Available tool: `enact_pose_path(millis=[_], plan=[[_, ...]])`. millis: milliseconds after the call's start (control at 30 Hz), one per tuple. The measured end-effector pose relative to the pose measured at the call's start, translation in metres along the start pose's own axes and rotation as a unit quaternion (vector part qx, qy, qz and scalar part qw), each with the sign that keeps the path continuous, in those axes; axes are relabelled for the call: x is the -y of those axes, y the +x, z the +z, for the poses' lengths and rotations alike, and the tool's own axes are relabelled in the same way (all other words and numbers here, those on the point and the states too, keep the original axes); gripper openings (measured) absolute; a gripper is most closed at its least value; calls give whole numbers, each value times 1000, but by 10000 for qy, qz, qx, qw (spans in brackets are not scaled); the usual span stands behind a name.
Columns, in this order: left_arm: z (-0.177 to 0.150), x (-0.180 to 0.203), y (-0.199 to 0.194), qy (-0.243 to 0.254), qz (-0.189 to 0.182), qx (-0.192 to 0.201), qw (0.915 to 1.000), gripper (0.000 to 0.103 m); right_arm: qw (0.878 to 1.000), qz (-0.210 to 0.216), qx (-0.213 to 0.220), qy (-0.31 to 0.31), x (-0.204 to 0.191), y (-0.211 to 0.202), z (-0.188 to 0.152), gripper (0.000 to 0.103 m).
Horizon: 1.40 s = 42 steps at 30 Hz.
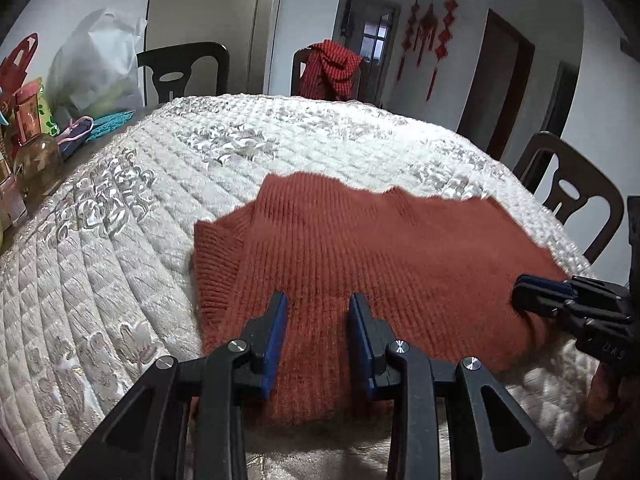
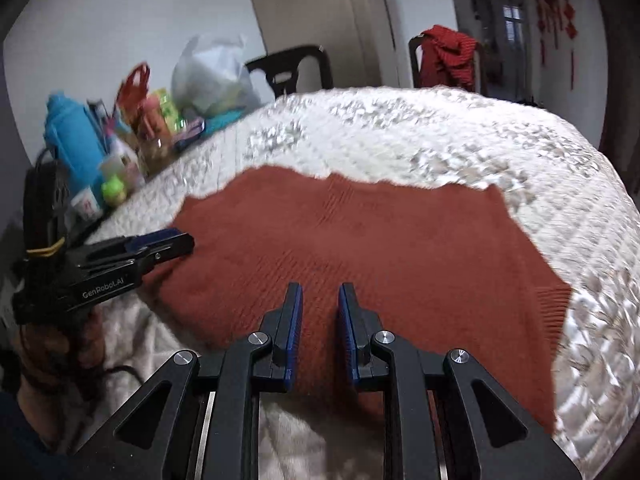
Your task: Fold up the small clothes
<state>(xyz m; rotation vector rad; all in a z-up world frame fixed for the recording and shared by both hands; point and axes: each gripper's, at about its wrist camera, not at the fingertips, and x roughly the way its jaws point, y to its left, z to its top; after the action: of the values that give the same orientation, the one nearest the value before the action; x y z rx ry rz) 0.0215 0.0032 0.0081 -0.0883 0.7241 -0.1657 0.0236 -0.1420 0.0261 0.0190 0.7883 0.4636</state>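
A rust-red knitted sweater (image 1: 360, 248) lies spread flat on the white quilted table cover (image 1: 120, 240); it also shows in the right wrist view (image 2: 380, 248). My left gripper (image 1: 318, 300) is open, its jaws just above the sweater's near hem with nothing between them. My right gripper (image 2: 320, 290) is open too, hovering over the sweater's near edge. Each gripper shows in the other's view: the right one (image 1: 524, 286) at the sweater's right corner, the left one (image 2: 180, 240) at its left edge.
Bottles, a blue container (image 2: 72, 136), a white plastic bag (image 1: 96, 64) and small items crowd the table's far left. Dark chairs (image 1: 572, 196) stand round the table; one holds a red checked garment (image 1: 330, 70). A fluffy blanket (image 2: 132, 344) lies at the near edge.
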Motion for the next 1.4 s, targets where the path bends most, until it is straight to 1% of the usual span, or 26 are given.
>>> enact_pose_path(millis=[33,200,333,433,500,633,767,867,933,1067,1233,1400], plan=[[0,1,-2,17,11,25,10000,34,9999,-37,-93,-37,0,6,-1,19],[-2,3,0,35,23,9,10000,35,9999,-111,-78,-75,2,5,0,19],[-3,6,0,66,64,32,10000,36,9997,-187,-35,-123,-3,8,11,19],[-3,5,1,46,47,34,10000,36,9993,-261,-230,-98,-2,24,18,19],[-3,4,1,51,51,34,10000,36,9995,-232,-227,-32,0,28,24,19],[-2,4,1,75,75,40,9999,36,9990,-366,-273,-14,1,32,30,19],[-3,4,1,82,80,42,9999,36,9990,-389,-133,-165,-10,18,19,19],[-2,3,1,85,82,41,9999,36,9990,-351,-167,-209,-13,13,8,19],[-3,3,1,85,83,43,9999,36,9986,-432,-129,-275,-16,9,-1,19],[-2,4,1,96,99,44,9999,36,9984,-477,-61,-304,-19,0,-6,19],[-2,4,2,90,84,42,9999,36,9985,-440,6,-331,-16,5,-9,19],[0,1,-1,8,-41,56,10000,40,9984,-451,12,-339,-15,7,-9,19]])
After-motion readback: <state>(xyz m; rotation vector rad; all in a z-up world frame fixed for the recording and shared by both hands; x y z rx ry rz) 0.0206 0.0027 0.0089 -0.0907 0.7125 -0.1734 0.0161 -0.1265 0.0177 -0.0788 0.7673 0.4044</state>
